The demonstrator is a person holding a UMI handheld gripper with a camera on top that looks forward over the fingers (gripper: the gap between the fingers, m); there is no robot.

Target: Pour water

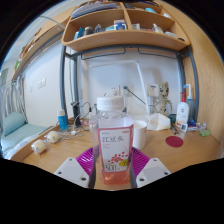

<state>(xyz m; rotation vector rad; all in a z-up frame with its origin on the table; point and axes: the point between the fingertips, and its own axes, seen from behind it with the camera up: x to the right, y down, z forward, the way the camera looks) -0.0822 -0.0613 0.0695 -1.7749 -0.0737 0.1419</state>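
Gripped upright in my gripper, both pink pads pressing its sides, the bottle hangs over the bench's near edge; I see a white cup just behind it.

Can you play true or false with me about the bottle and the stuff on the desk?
1. The bottle sits between the fingers. True.
2. The bottle has a green cap. False: its cap is white.
3. A white cup stands just beyond the bottle, on the desk. True.
4. The bottle is lying on its side. False: it is upright.
5. A shelf with things on it hangs above the desk. True.
6. The bottle's label is blue. False: it is orange-red.
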